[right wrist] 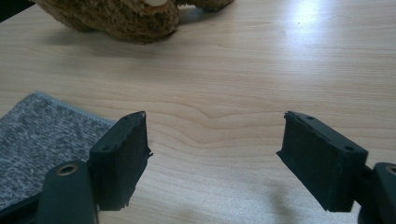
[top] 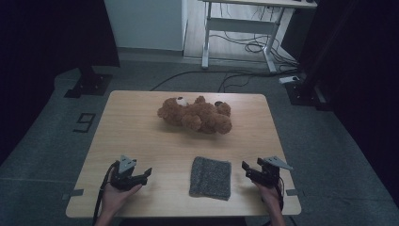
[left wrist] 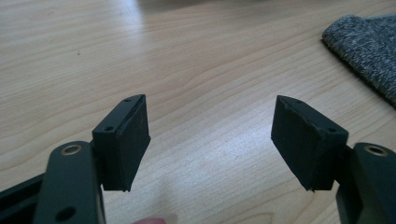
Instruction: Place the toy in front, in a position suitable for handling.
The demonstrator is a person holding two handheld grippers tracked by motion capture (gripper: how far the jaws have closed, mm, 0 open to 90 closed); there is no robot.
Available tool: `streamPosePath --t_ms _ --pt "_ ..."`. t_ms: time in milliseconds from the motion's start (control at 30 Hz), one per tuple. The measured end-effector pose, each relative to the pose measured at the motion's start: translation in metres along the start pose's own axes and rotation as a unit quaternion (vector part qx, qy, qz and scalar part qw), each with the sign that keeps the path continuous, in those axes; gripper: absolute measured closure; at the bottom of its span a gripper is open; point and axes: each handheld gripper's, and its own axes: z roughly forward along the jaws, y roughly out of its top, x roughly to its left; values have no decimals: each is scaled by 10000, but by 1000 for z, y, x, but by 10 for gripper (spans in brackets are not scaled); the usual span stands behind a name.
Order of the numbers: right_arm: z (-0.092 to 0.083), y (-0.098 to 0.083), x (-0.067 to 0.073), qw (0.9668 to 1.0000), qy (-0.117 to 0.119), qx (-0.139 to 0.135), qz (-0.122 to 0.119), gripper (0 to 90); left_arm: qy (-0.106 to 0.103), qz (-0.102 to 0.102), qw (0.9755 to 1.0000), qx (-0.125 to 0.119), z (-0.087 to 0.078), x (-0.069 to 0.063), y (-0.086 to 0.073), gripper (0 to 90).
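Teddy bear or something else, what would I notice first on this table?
Yes, the brown teddy bear first, lying on its side at the far middle of the wooden table. Next, the folded grey cloth near the front edge, between the open left gripper and open right gripper.

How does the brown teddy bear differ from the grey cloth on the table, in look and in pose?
The teddy bear is brown, furry and bulky, lying on its side; the grey cloth is speckled, flat and folded into a rectangle. The teddy bear lies toward the far edge of the table, while the grey cloth lies near the person, between the two grippers. Both rest on the table, untouched.
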Motion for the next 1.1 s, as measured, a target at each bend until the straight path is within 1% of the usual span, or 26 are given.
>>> streamPosePath --t_ms 100,133,167,200,233,333,367,400,433,467,533,567,600,633,667,700,733,767,800,867,933,967,1000,1033,1067,1100 --pt "0 2 4 10000 60 56 -53 222 -11 -90 10000 -29 -1 0 0 258" --pt "0 2 4 10000 60 56 -53 222 -11 -90 10000 -29 -1 0 0 253" --pt "2 3 6 9998 129 74 -96 222 -32 -111 9999 -57 -1 0 1 254" --pt "2 3 6 9998 129 74 -96 222 -67 -127 9999 -79 -2 0 2 254" --pt "3 4 8 9997 196 92 -86 215 -83 -150 9998 -97 -2 1 3 254" --pt "5 6 9 9997 225 90 -101 215 -90 -149 9998 -121 1 1 8 255" --pt "6 10 11 9995 251 88 -143 212 -134 -111 9998 -113 4 2 14 257" --pt "6 10 11 9995 251 88 -143 212 -134 -111 9998 -113 4 2 14 268" --pt "8 16 13 9993 336 49 -150 245 -158 -84 9997 -146 6 4 22 279" --pt "8 16 13 9993 336 49 -150 245 -158 -84 9997 -146 6 4 22 293" --pt "10 23 14 9990 382 7 -230 244 -116 -41 9997 -233 11 5 34 311" --pt "11 26 15 9989 410 -36 -227 244 -110 -29 9996 -255 14 6 39 311" --pt "15 33 15 9986 492 -99 -182 244 -133 -58 9995 -283 21 9 49 309" --pt "16 36 16 9985 515 -109 -182 244 -138 -68 9994 -294 25 10 54 306" --pt "16 36 16 9985 515 -109 -182 244 -138 -68 9994 -294 25 10 54 301" --pt "22 44 17 9980 579 -105 -222 244 -103 -67 9995 -293 31 13 62 301" --pt "22 44 17 9980 579 -105 -222 244 -82 -80 9994 -315 35 15 68 301" --pt "28 49 18 9977 621 -95 -260 248 -132 -118 9994 -302 43 20 79 304" --pt "28 49 18 9977 621 -95 -260 248 -132 -118 9994 -302 43 20 79 303" --pt "35 55 18 9976 641 -61 -253 249 -159 -124 9992 -343 52 21 92 304" --pt "46 62 18 9971 720 -32 -246 254 -224 -50 9991 -360 61 17 102 296" --pt "48 64 19 9970 737 -23 -254 255 -280 -59 9989 -367 65 14 105 290" --pt "48 64 19 9970 737 -23 -254 255 -412 -71 9985 -345 72 10 111 290" --pt "55 69 21 9965 797 -24 -253 259 -438 7 9986 -309 81 0 117 272" --pt "58 70 21 9962 829 -37 -261 259 -438 7 9986 -309 81 0 117 267" --pt "61 72 23 9960 856 -28 -258 258 -544 133 9981 -261 91 -11 124 255"
